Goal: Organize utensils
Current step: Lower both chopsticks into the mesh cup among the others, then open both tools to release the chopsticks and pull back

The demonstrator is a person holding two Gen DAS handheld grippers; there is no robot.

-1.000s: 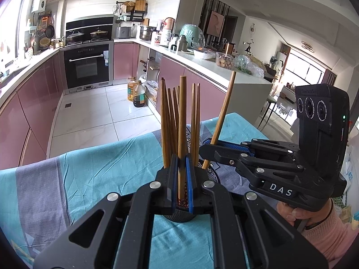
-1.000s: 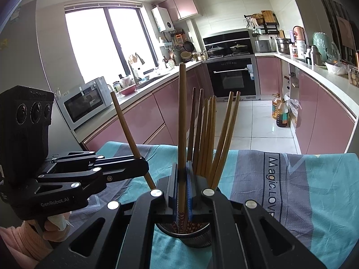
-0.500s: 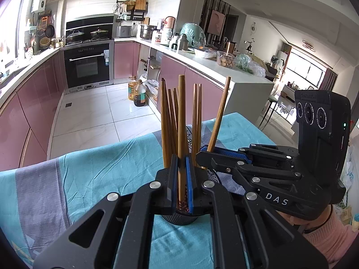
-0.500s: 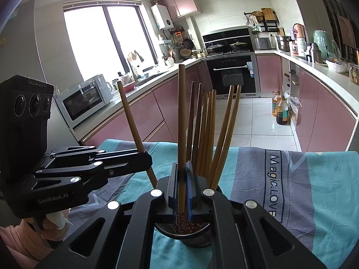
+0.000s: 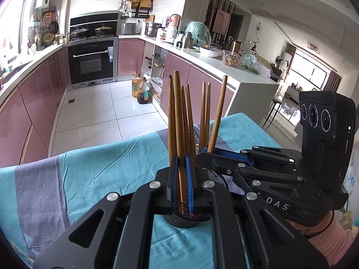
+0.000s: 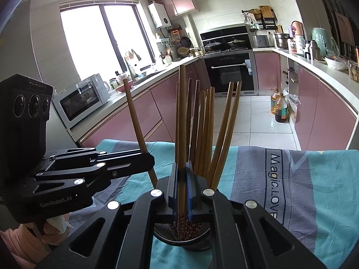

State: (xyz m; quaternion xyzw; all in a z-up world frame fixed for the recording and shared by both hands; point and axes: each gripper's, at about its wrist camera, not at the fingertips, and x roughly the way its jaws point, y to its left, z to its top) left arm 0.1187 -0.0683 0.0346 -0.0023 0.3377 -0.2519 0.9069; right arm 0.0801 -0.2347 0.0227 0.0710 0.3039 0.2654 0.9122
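Note:
A black mesh holder (image 5: 179, 220) stands on the teal and grey tablecloth (image 5: 101, 179) with several brown chopsticks (image 5: 189, 121) upright in it. My left gripper (image 5: 181, 163) is shut on one chopstick (image 5: 178, 116) whose patterned tip reaches into the holder. From the right, my right gripper (image 5: 203, 154) is shut on another chopstick (image 5: 217, 116) that leans over the holder's rim. In the right wrist view that gripper (image 6: 182, 170) clamps its chopstick (image 6: 182, 116) above the holder (image 6: 190, 242), and the left gripper (image 6: 150, 159) comes in from the left with its own chopstick (image 6: 136, 130).
The table's far edge drops to a tiled kitchen floor (image 5: 89, 116). Pink cabinets (image 6: 125, 121) and a built-in oven (image 5: 92, 62) line the walls. Oil bottles (image 5: 141, 89) stand on the floor. A hand in a pink sleeve (image 5: 332, 239) holds the right gripper.
The two grippers have drawn slightly closer together over the holder. The right gripper's chopstick now stands more upright and nearer the bundle. Both stay shut.

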